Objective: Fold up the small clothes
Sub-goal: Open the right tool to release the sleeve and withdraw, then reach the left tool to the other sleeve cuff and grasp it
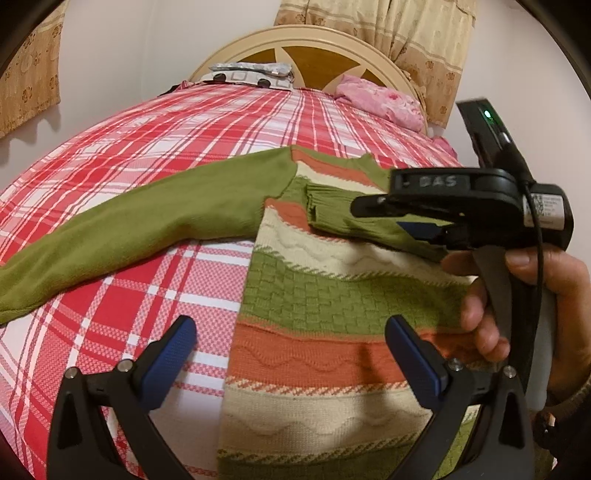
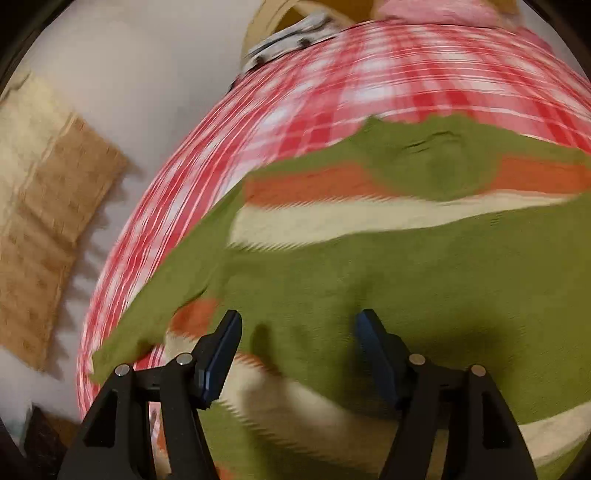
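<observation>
A small knit sweater [image 1: 325, 295] with green, orange and cream stripes lies flat on the red plaid bed [image 1: 155, 122]. Its left green sleeve [image 1: 140, 221] stretches out to the left. Its right green sleeve [image 1: 354, 218] is folded across the chest. My left gripper [image 1: 291, 343] is open and empty above the sweater's lower left edge. My right gripper [image 1: 417, 221] shows in the left wrist view over the folded sleeve. In the blurred right wrist view my right gripper [image 2: 299, 350] is open just above the green sleeve [image 2: 369, 280], with nothing between its fingers.
A beige headboard [image 1: 306, 40] stands at the far end of the bed, with a pink cloth [image 1: 384, 99] and a patterned pillow [image 1: 251, 74] by it. Beige curtains [image 1: 406, 33] hang behind. The bed's left edge [image 2: 110, 295] drops to a pale floor.
</observation>
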Available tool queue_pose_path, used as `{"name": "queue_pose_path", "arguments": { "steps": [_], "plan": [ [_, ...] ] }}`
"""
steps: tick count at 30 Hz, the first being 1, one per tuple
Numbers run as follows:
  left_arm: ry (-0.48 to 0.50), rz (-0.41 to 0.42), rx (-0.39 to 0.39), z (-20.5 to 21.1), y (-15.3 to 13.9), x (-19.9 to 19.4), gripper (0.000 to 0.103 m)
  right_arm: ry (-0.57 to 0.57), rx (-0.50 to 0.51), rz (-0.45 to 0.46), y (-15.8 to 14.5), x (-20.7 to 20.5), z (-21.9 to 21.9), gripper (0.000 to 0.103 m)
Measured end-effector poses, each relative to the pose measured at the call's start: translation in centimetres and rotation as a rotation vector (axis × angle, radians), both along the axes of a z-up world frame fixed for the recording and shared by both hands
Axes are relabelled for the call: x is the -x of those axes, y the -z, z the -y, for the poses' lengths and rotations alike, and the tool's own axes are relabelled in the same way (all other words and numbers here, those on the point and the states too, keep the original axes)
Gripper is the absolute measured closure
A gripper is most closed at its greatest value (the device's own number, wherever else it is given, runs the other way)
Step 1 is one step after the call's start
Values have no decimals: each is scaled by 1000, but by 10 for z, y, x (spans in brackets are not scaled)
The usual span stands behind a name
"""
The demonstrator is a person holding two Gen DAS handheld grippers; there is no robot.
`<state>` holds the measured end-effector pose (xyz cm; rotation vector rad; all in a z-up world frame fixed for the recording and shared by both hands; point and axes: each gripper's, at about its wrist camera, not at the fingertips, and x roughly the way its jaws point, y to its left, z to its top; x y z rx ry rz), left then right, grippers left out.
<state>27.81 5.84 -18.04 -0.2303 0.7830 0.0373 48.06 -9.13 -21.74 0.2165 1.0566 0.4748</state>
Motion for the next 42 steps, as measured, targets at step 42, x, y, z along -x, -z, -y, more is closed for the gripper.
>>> {"name": "queue_pose_path", "arguments": {
  "steps": [42],
  "plan": [
    [-685, -75, -32, -256, 4, 117, 0, -91, 346, 238, 3, 67, -13, 27]
  ]
}}
